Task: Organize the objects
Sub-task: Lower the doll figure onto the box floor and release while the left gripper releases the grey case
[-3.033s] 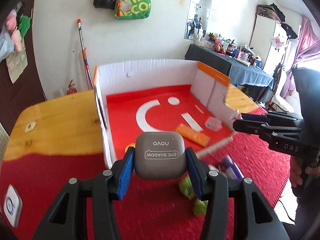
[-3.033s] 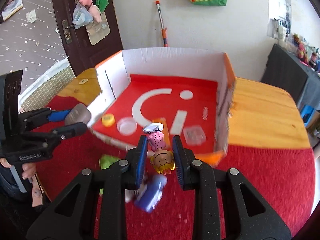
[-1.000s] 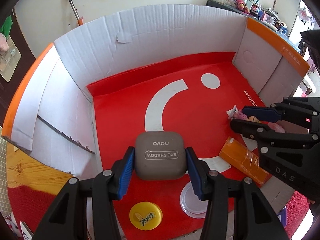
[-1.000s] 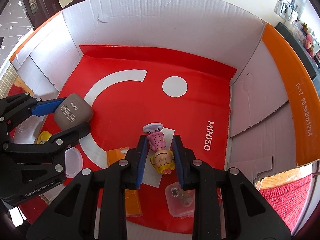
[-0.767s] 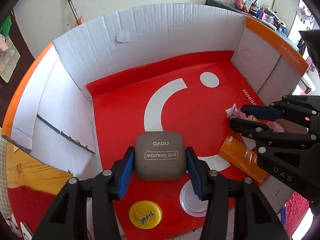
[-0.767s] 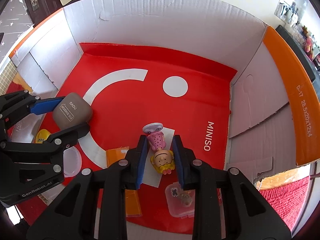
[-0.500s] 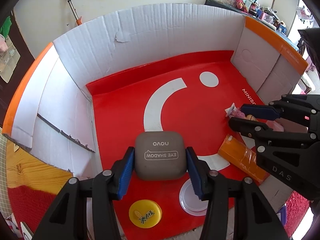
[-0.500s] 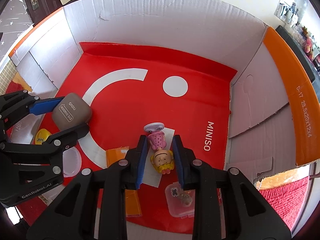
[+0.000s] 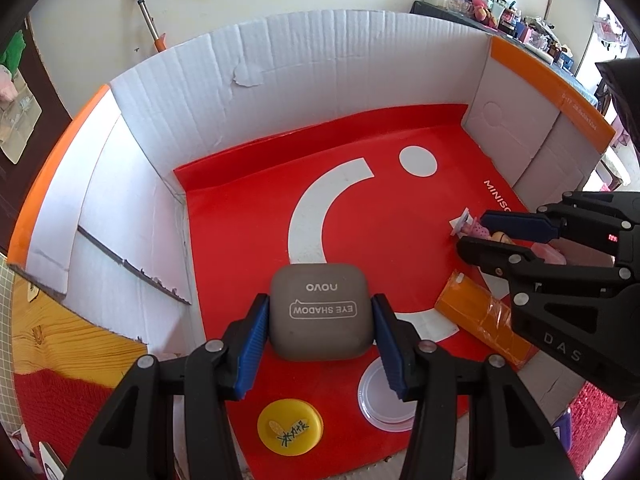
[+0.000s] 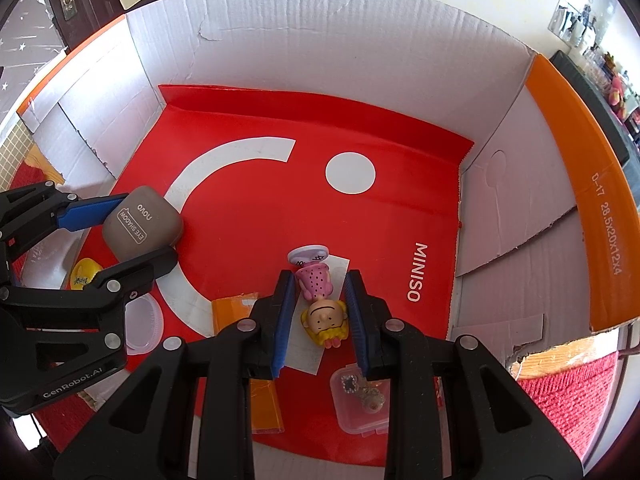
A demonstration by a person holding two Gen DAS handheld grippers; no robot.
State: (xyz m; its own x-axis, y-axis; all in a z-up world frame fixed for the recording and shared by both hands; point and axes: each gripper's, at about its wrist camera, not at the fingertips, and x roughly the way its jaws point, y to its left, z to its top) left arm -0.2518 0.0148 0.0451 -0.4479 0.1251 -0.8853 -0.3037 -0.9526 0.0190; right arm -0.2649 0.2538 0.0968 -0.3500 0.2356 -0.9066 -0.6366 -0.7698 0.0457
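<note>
My left gripper [image 9: 320, 320] is shut on a grey eye shadow case [image 9: 322, 312], low over the red floor at the front left of the cardboard box [image 9: 320, 80]. From the right wrist view the case [image 10: 142, 228] sits between the left gripper's [image 10: 146, 226] fingers. My right gripper [image 10: 319, 280] is shut on a small doll [image 10: 320, 300] with yellow hair and a pink dress, head toward the camera, base pointing away. It hangs over a white strip at the box's front right. The right gripper [image 9: 474, 231] shows at the right edge of the left wrist view.
On the box floor lie a yellow round lid [image 9: 290, 426], a clear round lid [image 9: 384, 400], an orange packet [image 9: 484, 322] and a clear little case with trinkets [image 10: 360, 400]. White walls with orange rims [image 10: 580, 184] surround the floor. The wooden table [image 9: 60, 340] and a red mat lie outside.
Since three seconds ago both grippers have carried the case and the doll from above the red mat down into the box. Over the last second nothing has visibly moved.
</note>
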